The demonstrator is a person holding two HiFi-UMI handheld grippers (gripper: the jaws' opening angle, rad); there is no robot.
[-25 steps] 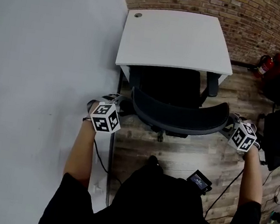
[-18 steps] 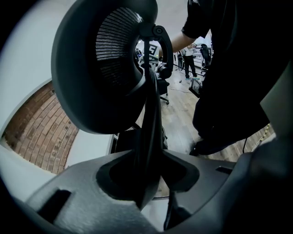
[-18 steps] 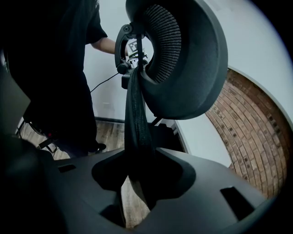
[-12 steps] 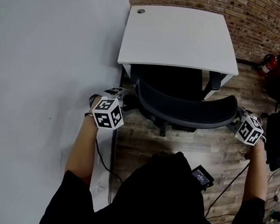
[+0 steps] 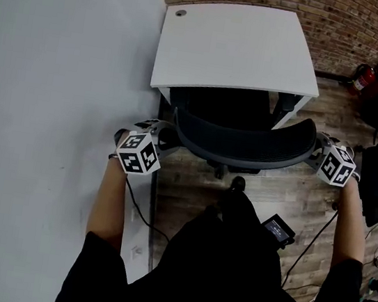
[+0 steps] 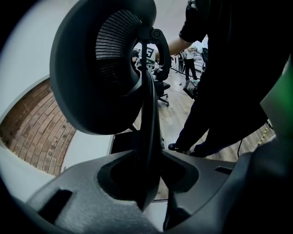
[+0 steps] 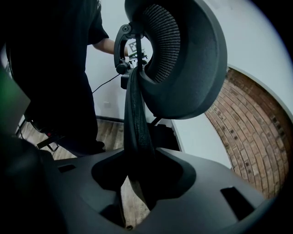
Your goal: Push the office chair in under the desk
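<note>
As I stand behind the chair, my jaws clench its backrest.
My left gripper holds one edge, right gripper the other; seat under the desk.

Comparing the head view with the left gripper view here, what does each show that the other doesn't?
Only the head view: the cable hole in the desk, the red fire extinguishers, and the chair seat partly under that desk. Only the left gripper view: the left gripper with jaws closed on the backrest edge, and its mesh weave. Both: the backrest, brick wall and wooden floor.
</note>
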